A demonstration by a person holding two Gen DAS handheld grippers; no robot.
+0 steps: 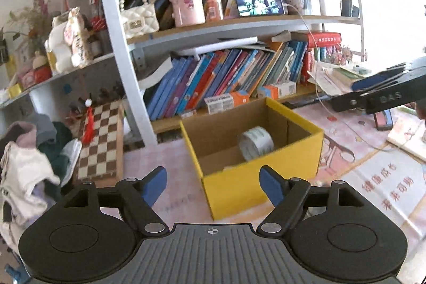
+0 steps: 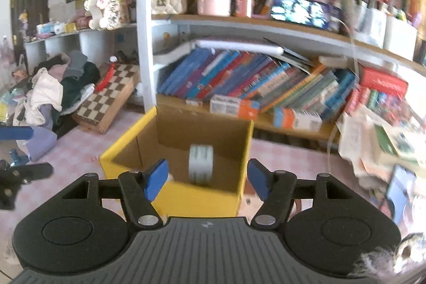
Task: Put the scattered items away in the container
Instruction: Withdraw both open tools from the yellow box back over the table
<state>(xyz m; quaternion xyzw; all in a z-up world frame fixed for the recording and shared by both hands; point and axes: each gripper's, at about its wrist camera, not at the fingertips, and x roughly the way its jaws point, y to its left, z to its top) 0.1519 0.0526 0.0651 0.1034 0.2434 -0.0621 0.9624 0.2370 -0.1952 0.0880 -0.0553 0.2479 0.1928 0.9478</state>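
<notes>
Both claws stand with their blue pads spread and nothing between them: the left claw (image 1: 213, 184) hangs over the pink patterned surface (image 1: 170, 177) just short of the yellow cardboard box (image 1: 239, 190), and the right claw (image 2: 207, 178) hangs over the near edge of the same box (image 2: 197, 200). No earlier picture is at hand, so only their parted state can be told. Inside the box, whose inner walls are plain brown card, a roll of clear tape (image 1: 256, 143) stands on its edge toward the far side; from the right wrist view the roll (image 2: 201, 164) shows as a blurred upright ring near the middle of the box floor. A pale scrap lies low in the near corner of the box in the left view, too hidden to name. The right claw also shows at the right edge of the left view, held level above the surface and well apart from the box. Behind the box runs a shelf (image 1: 239, 25) packed with leaning books (image 1: 229, 79), with small orange and white cartons (image 1: 226, 101) in front of them. A chessboard (image 1: 102, 140) leans beside a heap of clothes (image 1: 29, 169) to the left.
</notes>
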